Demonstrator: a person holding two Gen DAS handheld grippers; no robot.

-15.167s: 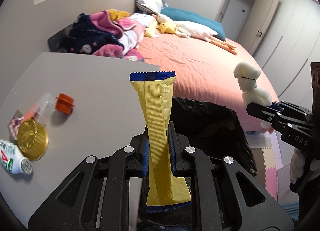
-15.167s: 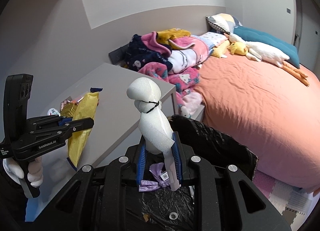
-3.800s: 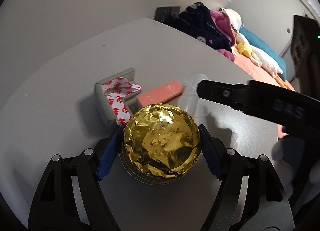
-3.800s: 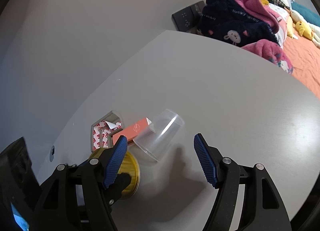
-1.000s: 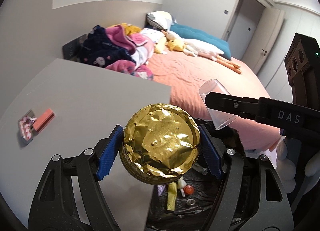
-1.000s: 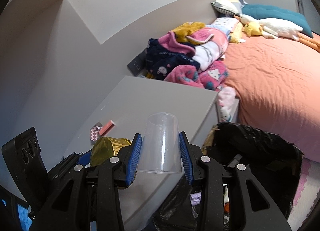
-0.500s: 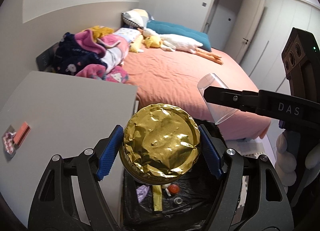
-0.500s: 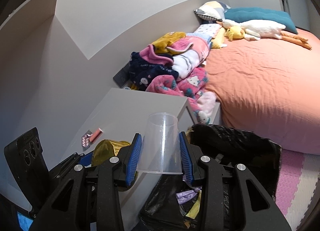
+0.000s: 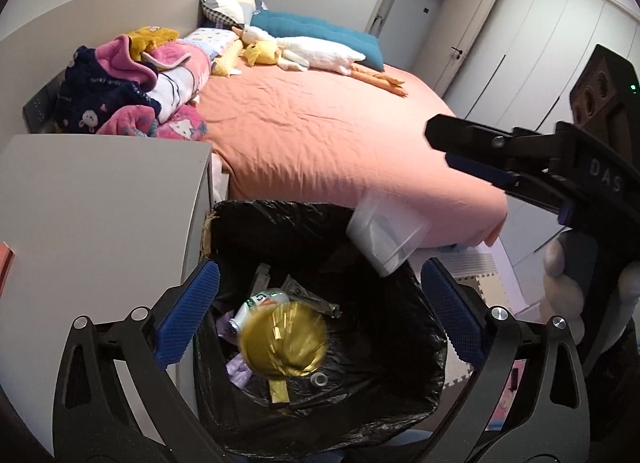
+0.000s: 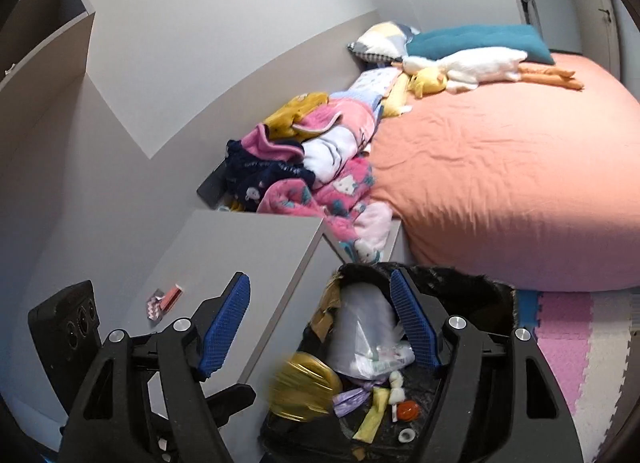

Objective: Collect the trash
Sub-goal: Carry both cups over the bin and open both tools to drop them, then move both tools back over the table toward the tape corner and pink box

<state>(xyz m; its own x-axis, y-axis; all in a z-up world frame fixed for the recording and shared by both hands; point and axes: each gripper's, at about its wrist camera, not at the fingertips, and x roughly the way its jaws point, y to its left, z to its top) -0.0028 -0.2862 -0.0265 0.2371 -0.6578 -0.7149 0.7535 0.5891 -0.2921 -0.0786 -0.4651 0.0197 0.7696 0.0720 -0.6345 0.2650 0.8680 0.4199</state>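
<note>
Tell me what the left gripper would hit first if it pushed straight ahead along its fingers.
Probably the gold foil-topped can, blurred and apparently dropping between the opening jaws of the left gripper into the black-lined trash bin. Behind it lies the trash already inside; depth is unclear.

Ahead of me a wide bed under a salmon-orange sheet (image 9: 320,131) fills the room. A flat grey tabletop (image 9: 100,203) meets its near corner. Pale grey walls (image 10: 220,23), white wardrobe doors (image 9: 540,55) and pink-and-cream foam floor tiles (image 10: 576,327) surround it.
</note>
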